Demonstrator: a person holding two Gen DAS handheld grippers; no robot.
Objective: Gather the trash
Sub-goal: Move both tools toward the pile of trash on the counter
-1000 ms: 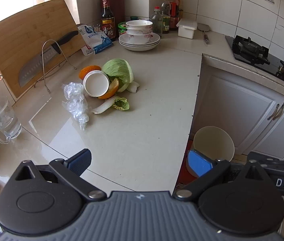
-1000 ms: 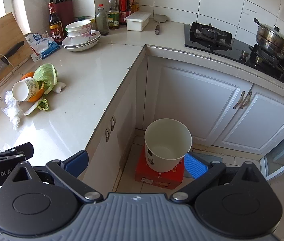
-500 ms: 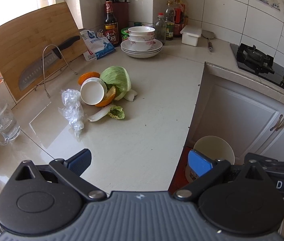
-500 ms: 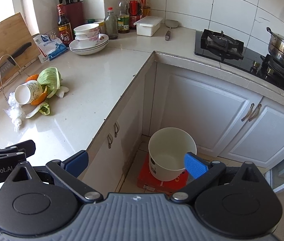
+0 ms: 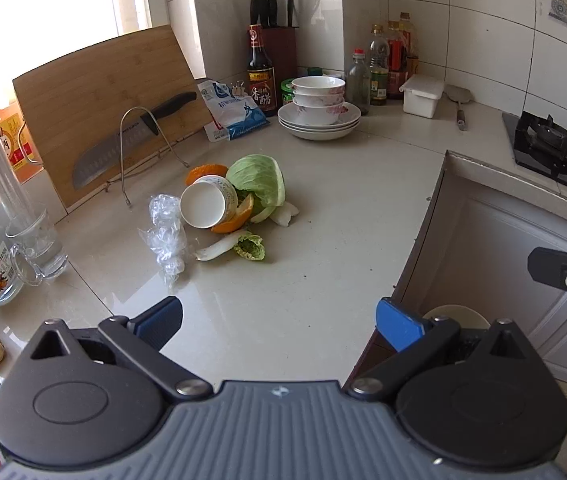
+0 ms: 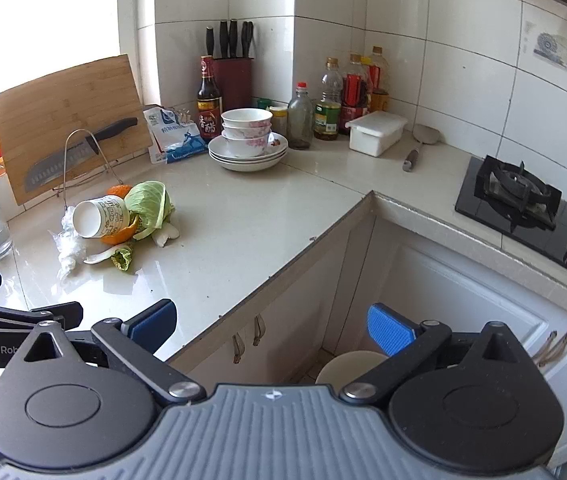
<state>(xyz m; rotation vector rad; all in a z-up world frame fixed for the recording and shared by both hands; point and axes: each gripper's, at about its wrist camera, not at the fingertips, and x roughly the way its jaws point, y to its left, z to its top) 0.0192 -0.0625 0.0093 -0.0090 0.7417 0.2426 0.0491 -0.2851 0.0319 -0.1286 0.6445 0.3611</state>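
1. Left wrist view: the left gripper hangs over the counter, its blue-padded fingers spread wide with nothing between them.
2. Ahead of those fingers and well apart from them sits the trash heap: a tipped paper cup, a cabbage leaf, orange peel, crumpled plastic wrap and a leafy scrap, all bunched together.
3. Right wrist view: the right gripper is likewise wide open and empty, the pile far off beyond its left finger.
4. The white bin stands on the floor just under its right finger, mostly hidden.
5. My call: nothing is collected yet; every piece waits on the counter, so the whole job remains.
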